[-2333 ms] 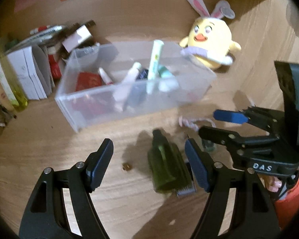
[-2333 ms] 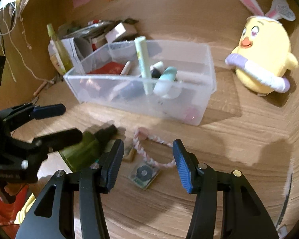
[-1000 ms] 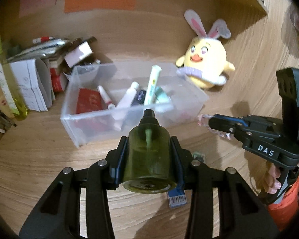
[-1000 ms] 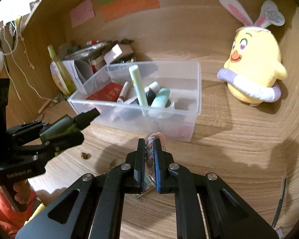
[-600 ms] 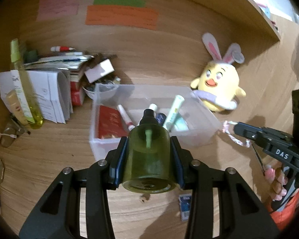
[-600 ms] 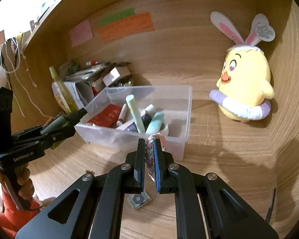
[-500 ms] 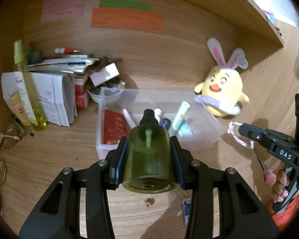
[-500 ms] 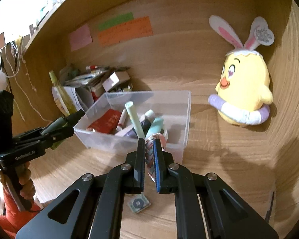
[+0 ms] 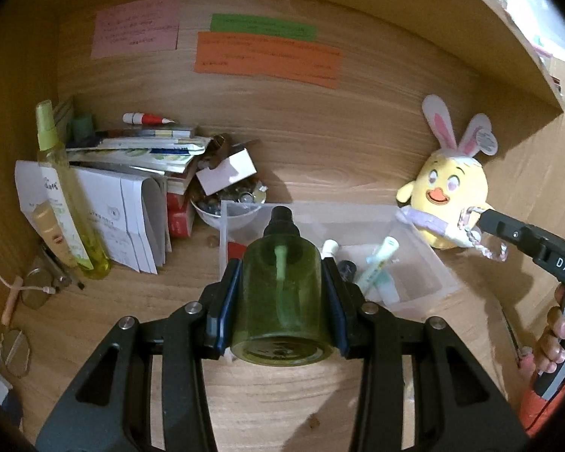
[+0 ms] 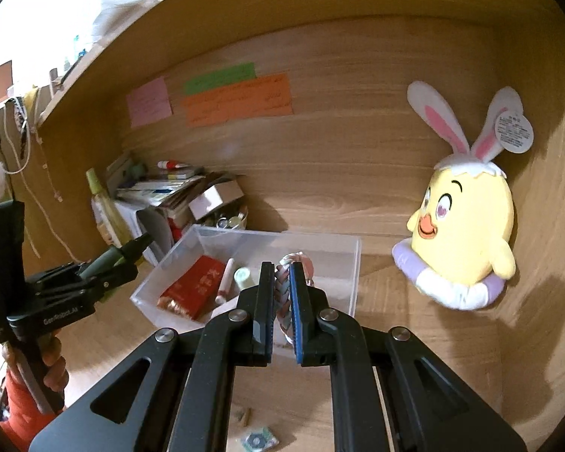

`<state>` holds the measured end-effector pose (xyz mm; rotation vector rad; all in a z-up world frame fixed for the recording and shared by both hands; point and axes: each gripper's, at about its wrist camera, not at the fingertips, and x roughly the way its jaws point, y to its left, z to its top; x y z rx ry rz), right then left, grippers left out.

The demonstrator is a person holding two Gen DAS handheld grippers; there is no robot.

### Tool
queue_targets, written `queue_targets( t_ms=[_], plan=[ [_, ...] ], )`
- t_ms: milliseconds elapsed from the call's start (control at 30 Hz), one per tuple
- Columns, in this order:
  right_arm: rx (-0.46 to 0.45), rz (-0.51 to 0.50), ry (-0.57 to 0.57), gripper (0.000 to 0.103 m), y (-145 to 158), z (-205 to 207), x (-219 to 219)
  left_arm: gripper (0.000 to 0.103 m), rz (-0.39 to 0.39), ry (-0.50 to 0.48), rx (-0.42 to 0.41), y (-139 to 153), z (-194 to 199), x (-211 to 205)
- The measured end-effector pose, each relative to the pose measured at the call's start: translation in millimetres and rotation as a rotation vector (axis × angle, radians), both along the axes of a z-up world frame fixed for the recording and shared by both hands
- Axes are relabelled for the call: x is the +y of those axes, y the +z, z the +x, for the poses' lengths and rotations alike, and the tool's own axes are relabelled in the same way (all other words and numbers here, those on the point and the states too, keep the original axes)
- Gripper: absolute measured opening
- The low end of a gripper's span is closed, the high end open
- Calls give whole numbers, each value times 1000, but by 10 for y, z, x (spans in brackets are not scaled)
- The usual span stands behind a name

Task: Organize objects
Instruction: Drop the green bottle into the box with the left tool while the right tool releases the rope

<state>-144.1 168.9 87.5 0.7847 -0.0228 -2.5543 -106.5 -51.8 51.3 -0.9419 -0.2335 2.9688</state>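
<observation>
**Op A:** How far along are we w/ the tidy-up?

**Op B:** Partway, I'd say. Biggest first: the clear rectangular plastic bin [image 10: 352, 263] on the wooden bench [image 10: 414, 373] already has stuff in it: flat red packet [image 10: 192, 292], pale green tube [image 9: 376, 263], pink stick [image 10: 224, 280], a few more tubes I can't ID.

**Op A:** And what's in hand?

**Op B:** My left tongs [image 9: 280, 301] are clamped on the dark green translucent pump bottle [image 9: 282, 301], held off the bench, nozzle pointing at the bin, near its front-left wall. My right tongs [image 10: 281, 310] are clenched on the pink-and-white braided cord loop [image 10: 282, 293], up in the air, in line w/ the bin's front edge; whether it's over the inside I can't tell.

**Op A:** So what's left?

**Op B:** Both of those need dropping in, prob. the next step. After that, small bits on the bench below my right tongs: a little square teal-patterned packet [image 10: 258, 441] and a tiny brown nub [image 10: 245, 416]. The yellow plush chick w/ bunny ears [image 10: 467, 233] sits apart by the back wall; the paper pile on the left [image 9: 124, 188] looks untouched. Not sure those count.
</observation>
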Motion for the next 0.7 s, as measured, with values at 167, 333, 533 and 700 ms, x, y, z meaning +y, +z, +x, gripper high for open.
queue_targets(
  t_ms=[167,333,533,700],
  plan=[
    [-25,14,-16,7,-68,-170,-53,41,-5,4,-16,-27,-171,-12],
    [-65,32,-29,7,-221,-352,-107,41,-10,5,-53,-126,-387,16],
    [-117,59,-35,7,-446,-518,-148,41,-17,-11,-111,-315,-623,69],
    [-152,86,-34,7,-614,-604,-181,41,-22,-21,-142,-432,-735,111]
  ],
)
